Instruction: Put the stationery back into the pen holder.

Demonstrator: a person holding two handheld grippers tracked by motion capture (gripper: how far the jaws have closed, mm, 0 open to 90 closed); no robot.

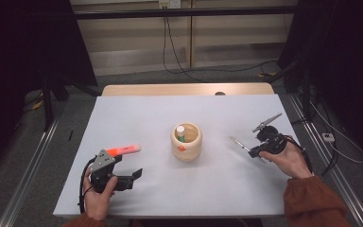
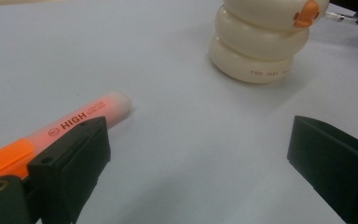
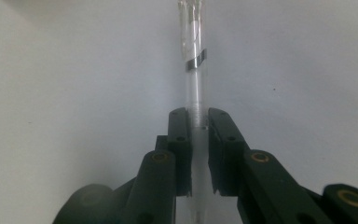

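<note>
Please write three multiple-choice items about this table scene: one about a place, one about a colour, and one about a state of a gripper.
1. Where is the holder?
A. near the middle of the table
B. at the far left corner
C. on the floor

2. What colour is the highlighter?
A. blue
B. orange
C. green

3. What is the state of the right gripper?
A. wide open over bare table
B. shut on the pen
C. shut on the holder

Answers:
1. A, as the high view shows the holder standing near the centre of the table, between the two hands.
2. B, as its body shows orange beside the left gripper, whose jaws stand wide apart.
3. B, as the right gripper view shows both jaws pressed on the clear pen.
</note>
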